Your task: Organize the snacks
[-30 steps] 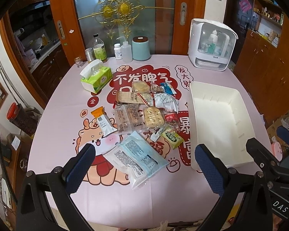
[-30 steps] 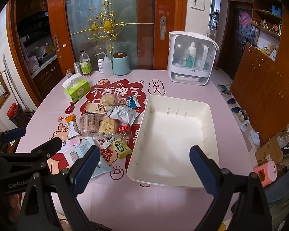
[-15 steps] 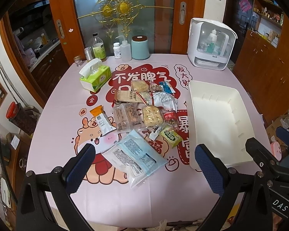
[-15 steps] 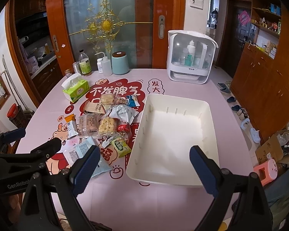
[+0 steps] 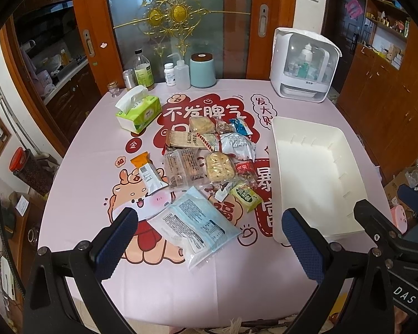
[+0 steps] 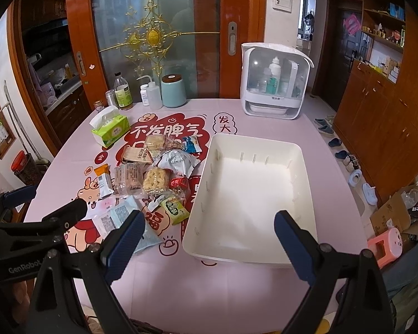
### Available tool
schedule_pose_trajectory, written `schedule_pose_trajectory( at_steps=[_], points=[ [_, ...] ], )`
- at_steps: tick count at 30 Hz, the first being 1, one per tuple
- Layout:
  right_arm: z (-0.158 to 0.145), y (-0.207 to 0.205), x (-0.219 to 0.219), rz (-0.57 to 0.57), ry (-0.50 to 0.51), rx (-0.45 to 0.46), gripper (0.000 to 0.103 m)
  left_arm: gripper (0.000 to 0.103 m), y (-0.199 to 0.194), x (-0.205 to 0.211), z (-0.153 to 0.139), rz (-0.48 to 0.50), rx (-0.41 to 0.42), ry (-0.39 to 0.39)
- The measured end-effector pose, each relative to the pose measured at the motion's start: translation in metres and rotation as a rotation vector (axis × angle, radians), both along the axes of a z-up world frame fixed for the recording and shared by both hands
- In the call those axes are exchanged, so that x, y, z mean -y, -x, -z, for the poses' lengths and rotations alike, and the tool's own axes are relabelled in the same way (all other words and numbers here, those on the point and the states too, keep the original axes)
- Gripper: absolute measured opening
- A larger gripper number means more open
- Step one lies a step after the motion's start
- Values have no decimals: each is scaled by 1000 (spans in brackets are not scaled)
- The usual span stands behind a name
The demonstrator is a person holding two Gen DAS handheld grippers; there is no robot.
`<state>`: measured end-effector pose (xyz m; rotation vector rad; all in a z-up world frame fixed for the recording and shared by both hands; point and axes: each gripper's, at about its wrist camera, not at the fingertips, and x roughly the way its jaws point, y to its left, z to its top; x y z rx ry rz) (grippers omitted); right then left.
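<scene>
Several wrapped snacks lie in a pile (image 5: 209, 164) on the pink tablecloth, seen also in the right wrist view (image 6: 156, 175). A large pale-blue packet (image 5: 193, 228) lies nearest my left gripper (image 5: 209, 245), which is open and empty above the table's near edge. An empty white bin (image 5: 317, 178) stands right of the pile. My right gripper (image 6: 209, 247) is open and empty over the near rim of the bin (image 6: 253, 256). A green packet (image 6: 175, 211) lies beside the bin's left wall.
A green tissue box (image 5: 138, 111), bottles and a teal canister (image 5: 203, 70) stand along the table's far edge, with a white cabinet-like appliance (image 5: 303, 66) at the far right. Wooden cupboards (image 6: 381, 128) and shoes on the floor are right of the table.
Both views have shifted slightly, with the table sitting a little higher in frame. Both grippers stay open. Nothing on the table has moved.
</scene>
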<state>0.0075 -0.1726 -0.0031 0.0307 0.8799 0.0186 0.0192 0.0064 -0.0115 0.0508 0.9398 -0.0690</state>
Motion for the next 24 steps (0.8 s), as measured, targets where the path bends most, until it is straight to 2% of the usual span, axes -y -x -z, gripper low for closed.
schedule_pose_trajectory(
  at_steps=[24],
  points=[
    [4,7,6,8,-6,-1,95,102,3,5,1,3,9,4]
  ],
)
